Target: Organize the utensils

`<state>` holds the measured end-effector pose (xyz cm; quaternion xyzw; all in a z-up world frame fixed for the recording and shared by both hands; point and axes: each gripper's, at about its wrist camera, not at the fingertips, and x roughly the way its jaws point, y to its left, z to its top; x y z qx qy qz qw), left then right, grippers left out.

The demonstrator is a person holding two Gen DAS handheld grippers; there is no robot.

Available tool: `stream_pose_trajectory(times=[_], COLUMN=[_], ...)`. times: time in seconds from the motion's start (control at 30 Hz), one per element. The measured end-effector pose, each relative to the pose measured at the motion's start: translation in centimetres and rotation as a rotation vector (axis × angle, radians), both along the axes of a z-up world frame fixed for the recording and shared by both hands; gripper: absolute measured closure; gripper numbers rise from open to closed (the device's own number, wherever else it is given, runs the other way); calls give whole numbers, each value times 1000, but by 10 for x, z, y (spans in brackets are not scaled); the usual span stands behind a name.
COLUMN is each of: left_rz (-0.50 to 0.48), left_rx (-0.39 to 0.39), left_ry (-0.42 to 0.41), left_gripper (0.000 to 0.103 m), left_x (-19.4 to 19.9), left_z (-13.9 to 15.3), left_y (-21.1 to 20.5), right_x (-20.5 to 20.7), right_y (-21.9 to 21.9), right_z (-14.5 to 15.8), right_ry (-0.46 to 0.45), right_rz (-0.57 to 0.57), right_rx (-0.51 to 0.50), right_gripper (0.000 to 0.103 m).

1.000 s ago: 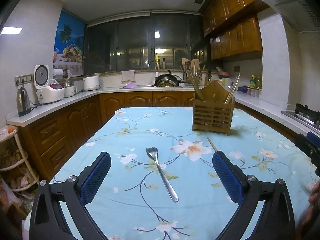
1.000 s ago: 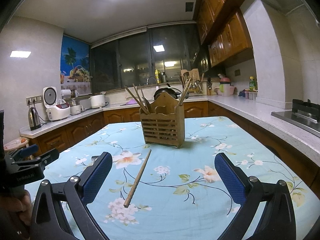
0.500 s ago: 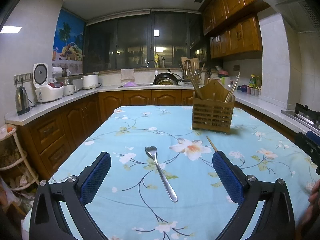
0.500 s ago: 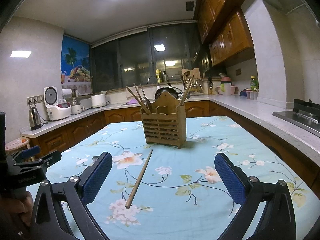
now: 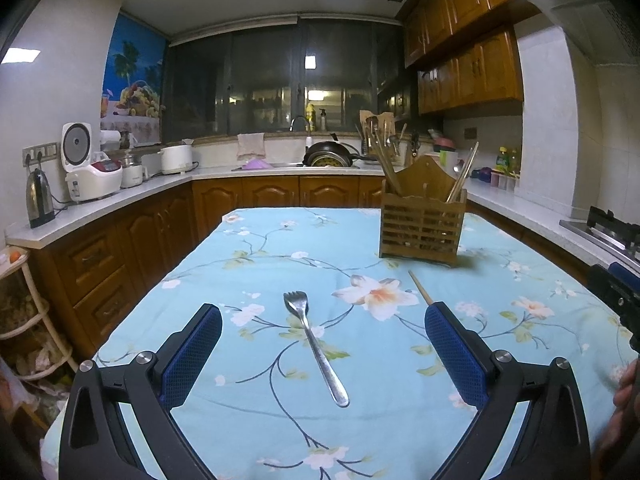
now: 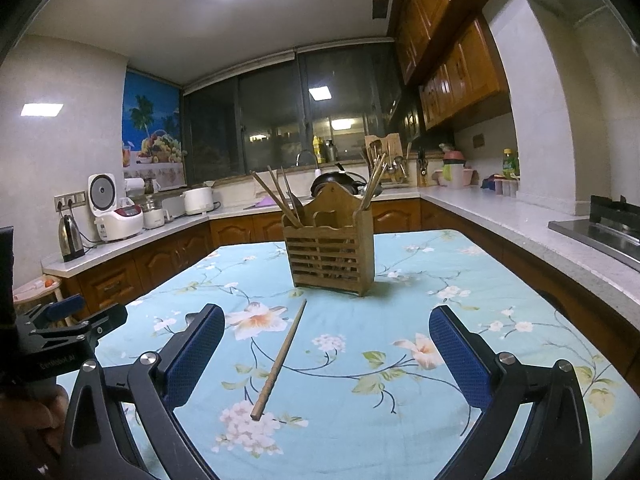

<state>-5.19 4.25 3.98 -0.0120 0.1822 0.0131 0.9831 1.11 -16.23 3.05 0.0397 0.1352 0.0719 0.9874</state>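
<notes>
two claws spread, empty | left claw (image 5: pixel 323 344): steel fork (image 5: pixel 314 346) | right claw (image 6: pixel 326 344): wooden chopstick (image 6: pixel 281 357)

My right claw (image 6: pixel 322 354) has crept slightly nearer the chopstick (image 6: pixel 282 356) and holder (image 6: pixel 330 256); my left claw (image 5: pixel 323 350) has barely shifted over the fork (image 5: pixel 314 346).
</notes>
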Motion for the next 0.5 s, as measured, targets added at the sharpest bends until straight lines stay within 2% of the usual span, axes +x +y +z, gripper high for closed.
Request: stream_pose_trajectory(times=[0.5], left_rz=[-6], left_rx=[-7], left_ry=[26], left_gripper=[1], left_x=[7], left_z=[3], left_y=[-12], right_x=[8], right_y=[4], right_z=[-2], right_ry=[43], right_rz=[-11], right_rx=[16], right_gripper=[0])
